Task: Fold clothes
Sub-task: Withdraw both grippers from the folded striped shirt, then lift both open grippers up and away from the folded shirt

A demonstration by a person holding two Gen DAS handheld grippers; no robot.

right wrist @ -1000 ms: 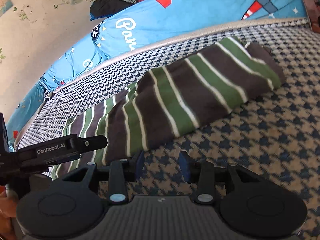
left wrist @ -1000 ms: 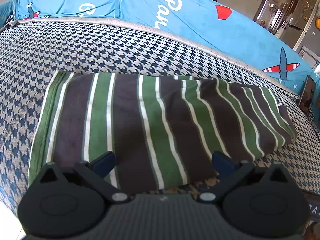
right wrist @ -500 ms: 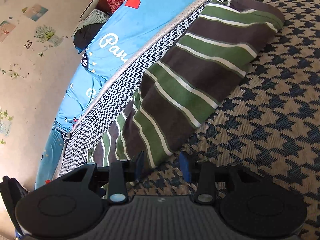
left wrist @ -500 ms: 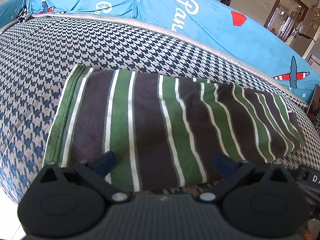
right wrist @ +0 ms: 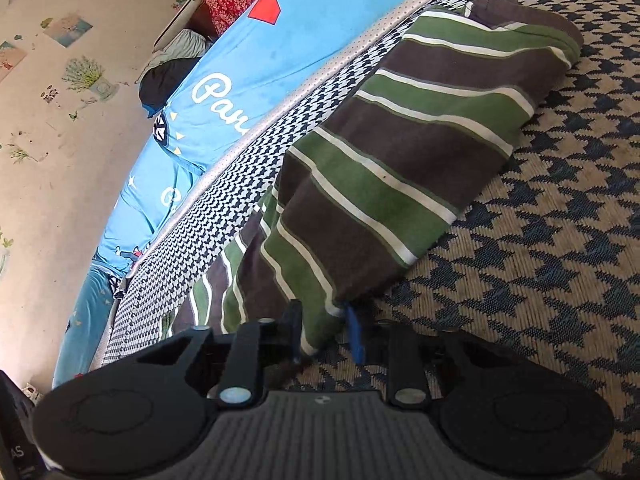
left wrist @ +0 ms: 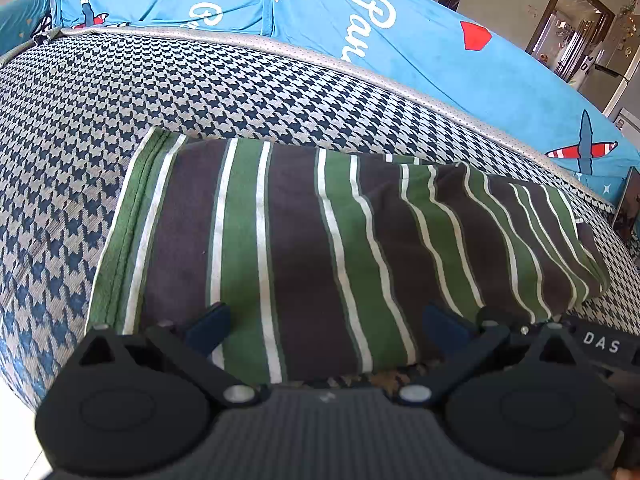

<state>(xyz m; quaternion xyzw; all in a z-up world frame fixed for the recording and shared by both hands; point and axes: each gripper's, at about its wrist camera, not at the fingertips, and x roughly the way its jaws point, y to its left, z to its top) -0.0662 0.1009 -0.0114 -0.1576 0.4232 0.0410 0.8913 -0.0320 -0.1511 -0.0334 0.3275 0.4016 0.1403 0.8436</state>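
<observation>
A folded garment with green, brown and white stripes (left wrist: pixel 320 248) lies on a houndstooth mat (left wrist: pixel 100 120). My left gripper (left wrist: pixel 326 326) is open, its fingers spread wide over the garment's near edge, holding nothing. In the right wrist view the same garment (right wrist: pixel 400 152) stretches away from me. My right gripper (right wrist: pixel 326 332) has its fingers around the garment's near edge, with striped cloth between them; the jaws stand narrow but a gap shows beside the cloth.
A blue blanket with white lettering and plane prints (left wrist: pixel 400 40) lies behind the mat. A doorway and fridge (left wrist: pixel 592 40) show at far right. In the right wrist view a wall with stickers (right wrist: pixel 60 80) and piled clothes (right wrist: pixel 180 64) stand beyond.
My right gripper has moved forward onto the garment's near edge and tilted; cloth now sits between its fingers. My left gripper has moved slightly closer over the garment, still open.
</observation>
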